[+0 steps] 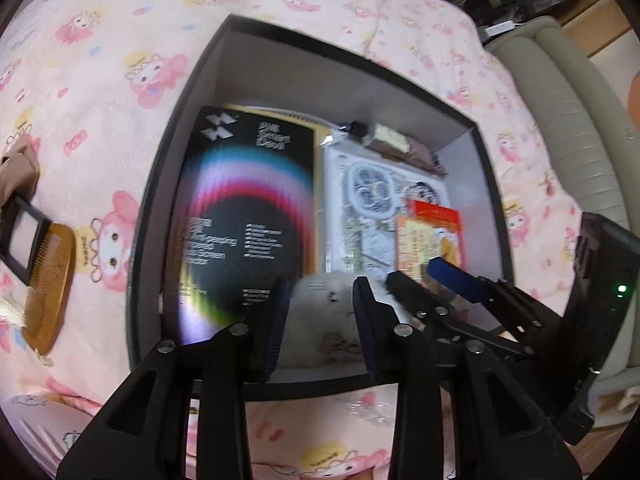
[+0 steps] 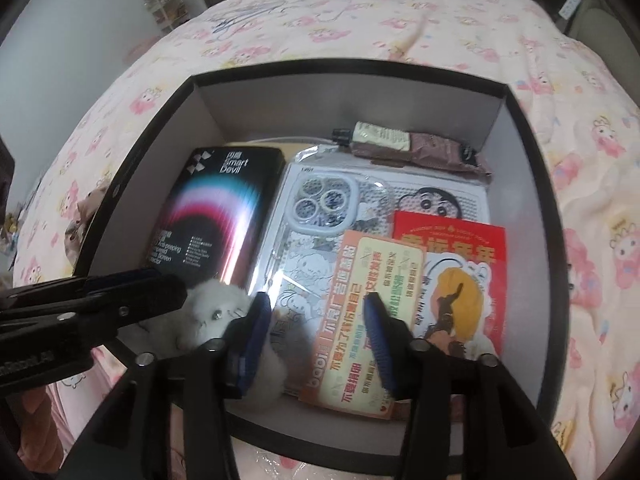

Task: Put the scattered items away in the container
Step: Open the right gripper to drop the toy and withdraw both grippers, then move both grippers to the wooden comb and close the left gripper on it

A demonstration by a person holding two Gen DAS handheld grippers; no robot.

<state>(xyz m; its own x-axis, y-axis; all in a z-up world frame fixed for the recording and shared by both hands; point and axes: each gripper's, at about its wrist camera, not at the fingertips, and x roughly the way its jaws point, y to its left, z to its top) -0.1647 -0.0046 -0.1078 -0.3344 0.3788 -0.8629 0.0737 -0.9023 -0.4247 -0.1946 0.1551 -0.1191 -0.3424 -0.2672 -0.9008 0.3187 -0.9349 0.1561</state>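
Only my left wrist view shows what is still outside the box (image 1: 188,92): a wooden comb (image 1: 50,284) and a black-framed mirror (image 1: 22,236) touching it, lying on the pink cartoon-print quilt (image 1: 92,64) well left of the box. My right wrist view alone gives sharp print on the Smart Devil screen-protector box (image 2: 218,216), the clear phone case (image 2: 326,204), the orange card (image 2: 372,312), the red envelope (image 2: 450,248) and the brown tube (image 2: 404,140) at the far wall, all inside. The box sits on the quilt-covered bed, a white wall (image 2: 68,40) to one side. Both my grippers hang over the near rim, pointing down into it. My left gripper (image 1: 320,320) is open around a white plush toy (image 1: 320,312), pads apart from it as far as I can tell. My right gripper (image 2: 316,340) is open over the card, gripping nothing
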